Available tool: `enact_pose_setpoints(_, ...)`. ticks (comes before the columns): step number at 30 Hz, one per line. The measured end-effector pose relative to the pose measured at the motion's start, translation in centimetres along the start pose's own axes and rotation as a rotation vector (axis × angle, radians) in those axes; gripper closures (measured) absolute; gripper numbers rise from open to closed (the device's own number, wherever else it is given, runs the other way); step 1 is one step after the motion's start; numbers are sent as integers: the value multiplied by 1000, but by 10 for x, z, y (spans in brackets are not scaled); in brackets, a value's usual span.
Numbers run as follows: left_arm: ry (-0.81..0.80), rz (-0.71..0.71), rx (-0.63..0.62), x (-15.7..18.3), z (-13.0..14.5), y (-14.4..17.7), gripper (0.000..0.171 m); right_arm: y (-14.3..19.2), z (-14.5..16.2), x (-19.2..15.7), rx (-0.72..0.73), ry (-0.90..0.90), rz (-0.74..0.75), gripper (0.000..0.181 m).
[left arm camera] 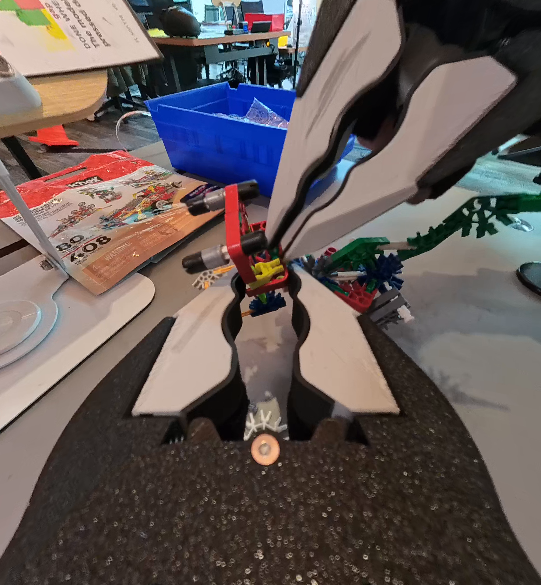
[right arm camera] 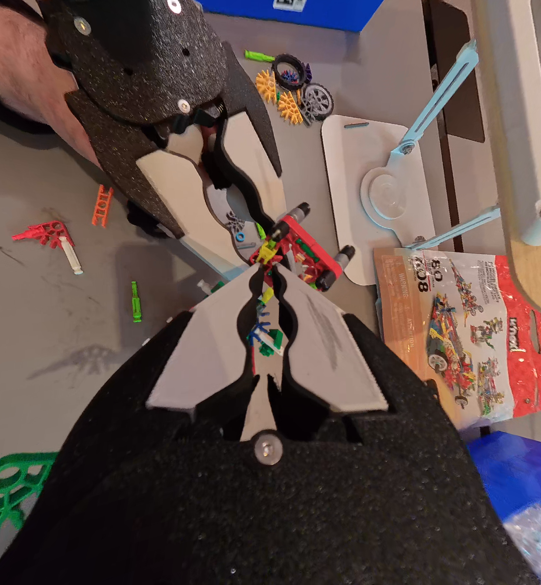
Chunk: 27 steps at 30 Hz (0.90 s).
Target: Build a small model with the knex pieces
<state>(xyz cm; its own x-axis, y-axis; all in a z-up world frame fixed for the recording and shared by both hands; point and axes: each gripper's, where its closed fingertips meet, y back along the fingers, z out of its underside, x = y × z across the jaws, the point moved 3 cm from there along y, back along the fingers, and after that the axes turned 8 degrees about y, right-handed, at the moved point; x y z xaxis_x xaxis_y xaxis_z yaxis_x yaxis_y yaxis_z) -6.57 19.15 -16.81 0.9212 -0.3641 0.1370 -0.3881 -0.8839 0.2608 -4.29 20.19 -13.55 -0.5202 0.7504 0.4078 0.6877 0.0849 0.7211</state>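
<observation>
Red toy frame (left arm camera: pixel 247 250) with black-and-silver pegs held above grey table (left arm camera: pixel 452 348), gripped at lower corner by left gripper (left arm camera: pixel 264 285), jaws part-closed on it. Right gripper (right arm camera: pixel 267 269) nearly closed at yellow connector (right arm camera: pixel 264 253), apparently pinching it. Toy packet (left arm camera: pixel 104 215) and blue bin (left arm camera: pixel 218 126) lie behind.

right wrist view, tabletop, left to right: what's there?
Green lattice piece → red connector with white rod → orange ladder piece → green rod → red-framed model, gripped by both the left gripper and the right gripper → toy-kit bag.
</observation>
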Motion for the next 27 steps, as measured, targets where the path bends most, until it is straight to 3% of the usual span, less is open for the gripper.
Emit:
enact_pose_setpoints(11,1,1,3,1,-1,0,149,-1,-1,-1,46,-45,-4,181)
enact_pose_setpoints(27,49,-34,11,0,-4,-4,152,-3,-5,-4,-7,34,86,181)
